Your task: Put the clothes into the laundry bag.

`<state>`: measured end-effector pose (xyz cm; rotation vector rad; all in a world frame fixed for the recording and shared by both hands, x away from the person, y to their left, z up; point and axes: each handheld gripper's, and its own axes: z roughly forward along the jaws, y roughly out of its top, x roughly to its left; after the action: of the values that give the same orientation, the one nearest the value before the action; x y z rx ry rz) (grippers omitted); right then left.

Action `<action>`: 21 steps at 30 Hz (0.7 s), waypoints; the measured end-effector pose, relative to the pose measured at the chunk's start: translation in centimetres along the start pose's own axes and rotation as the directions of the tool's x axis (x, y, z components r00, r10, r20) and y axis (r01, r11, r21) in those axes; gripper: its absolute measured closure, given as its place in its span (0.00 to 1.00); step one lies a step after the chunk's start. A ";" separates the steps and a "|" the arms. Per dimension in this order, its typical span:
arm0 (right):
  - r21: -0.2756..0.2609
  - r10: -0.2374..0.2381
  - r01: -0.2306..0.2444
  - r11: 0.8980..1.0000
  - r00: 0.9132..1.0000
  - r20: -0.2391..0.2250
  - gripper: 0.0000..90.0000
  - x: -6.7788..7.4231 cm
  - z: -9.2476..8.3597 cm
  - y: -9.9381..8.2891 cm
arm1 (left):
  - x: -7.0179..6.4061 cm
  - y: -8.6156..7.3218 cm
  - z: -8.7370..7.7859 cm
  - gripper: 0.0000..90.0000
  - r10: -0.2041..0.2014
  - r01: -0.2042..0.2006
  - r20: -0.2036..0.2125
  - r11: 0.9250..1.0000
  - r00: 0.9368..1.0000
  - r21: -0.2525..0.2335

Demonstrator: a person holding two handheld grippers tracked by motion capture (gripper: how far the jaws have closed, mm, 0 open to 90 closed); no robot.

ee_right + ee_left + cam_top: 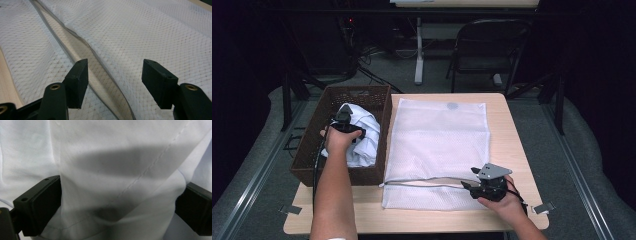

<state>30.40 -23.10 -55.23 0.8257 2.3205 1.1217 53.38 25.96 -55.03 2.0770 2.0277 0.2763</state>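
A brown wicker basket (308, 145) stands at the table's left and holds a crumpled white garment (366, 134). My left gripper (343, 117) is down inside the basket on that garment. Its jaws stand wide apart, and the white cloth (112, 150) bulges between them around the left gripper (118, 195). A white mesh laundry bag (437, 130) lies flat in the middle of the table. My right gripper (468, 178) rests at the bag's near edge, open. In its own view the right gripper (115, 67) straddles the bag's zipper edge (82, 50) over the mesh (150, 32).
The light wooden table (508, 145) has bare strips to the right of the bag and along the front edge. Behind the table stand a dark folding chair (489, 45) and a white desk leg (418, 60). Grey floor surrounds the table.
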 end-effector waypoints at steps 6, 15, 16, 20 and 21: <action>-0.005 -0.010 0.010 1.000 1.000 -0.003 0.42 0.1 0.0 0.0 | 0.2 -0.2 -0.3 0.10 -0.007 0.007 0.004 1.000 1.000 -0.013; -0.008 -0.017 0.017 1.000 1.000 -0.002 0.42 0.1 0.0 0.0 | 0.9 -0.3 -0.9 0.37 -0.019 0.020 0.018 0.999 1.000 -0.041; -0.008 -0.016 0.016 1.000 1.000 -0.001 0.42 0.1 -0.1 0.0 | 1.1 -0.3 -1.0 0.39 -0.014 0.015 0.022 0.999 1.000 -0.037; -0.008 -0.019 0.019 1.000 1.000 -0.002 0.42 0.2 -0.1 0.0 | 1.7 -0.4 -1.2 0.49 -0.011 0.013 0.036 0.999 0.999 -0.044; -0.007 -0.019 0.019 1.000 1.000 -0.002 0.42 0.2 0.0 0.0 | 1.9 -0.4 -1.3 0.52 -0.005 0.007 0.038 0.999 0.999 -0.045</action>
<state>30.28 -23.00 -55.20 0.7988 2.3198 1.1222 52.65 27.93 -53.98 2.0339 1.9874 0.2770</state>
